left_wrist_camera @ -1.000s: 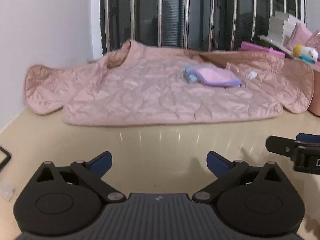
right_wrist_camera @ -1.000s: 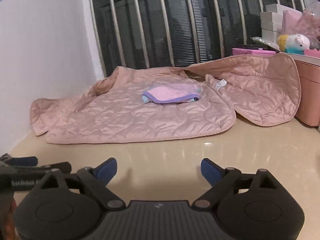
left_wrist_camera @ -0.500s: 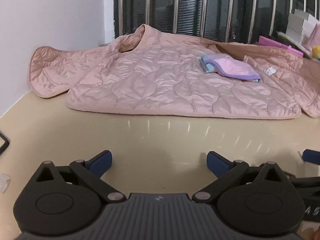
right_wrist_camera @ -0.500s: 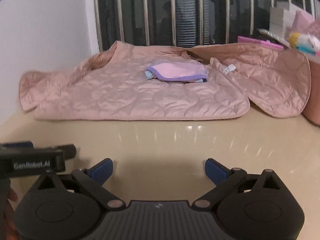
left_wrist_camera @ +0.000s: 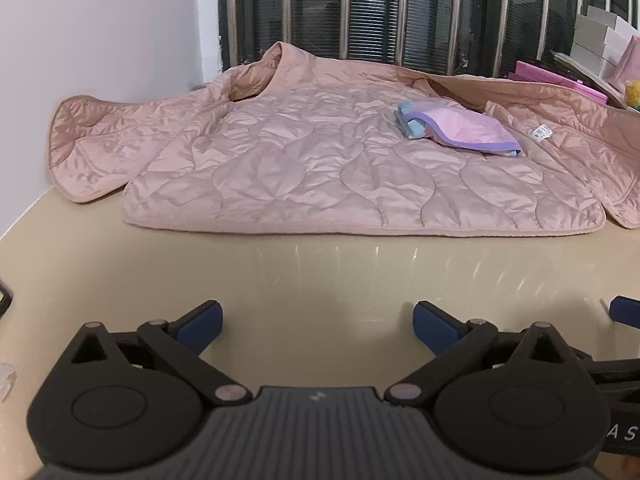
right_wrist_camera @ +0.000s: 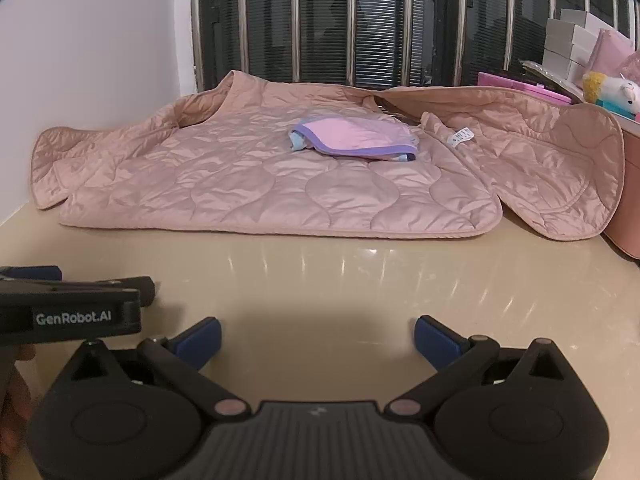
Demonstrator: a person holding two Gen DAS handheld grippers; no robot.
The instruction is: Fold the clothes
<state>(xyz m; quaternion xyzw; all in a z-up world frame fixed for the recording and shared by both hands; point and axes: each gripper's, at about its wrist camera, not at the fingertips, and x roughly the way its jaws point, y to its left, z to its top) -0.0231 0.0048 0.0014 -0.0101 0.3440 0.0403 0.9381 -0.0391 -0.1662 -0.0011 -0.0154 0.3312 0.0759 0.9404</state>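
Jacket [left_wrist_camera: 320,168] first: the pink quilted one lies spread flat across the far half of the bench [left_wrist_camera: 320,272], straight ahead of both my hands, its long axis running left to right and its hem the edge nearest me. One sleeve trails off to the left by the wall; the other side is flapped open on the right, up against a pink box [right_wrist_camera: 628,208]. A small folded pink-and-purple cloth [left_wrist_camera: 460,128] sits on top of the jacket, right of its middle. My left hand-held gripper [left_wrist_camera: 316,320] hovers over bare bench facing the hem's left and middle; my right hand-held gripper [right_wrist_camera: 316,336] faces the middle and right, so it is nearer the open flap and the small cloth. Both are spread wide, blue pads well apart, holding nothing and touching nothing. Whether the small cloth is a finished fold or waiting, I cannot tell.
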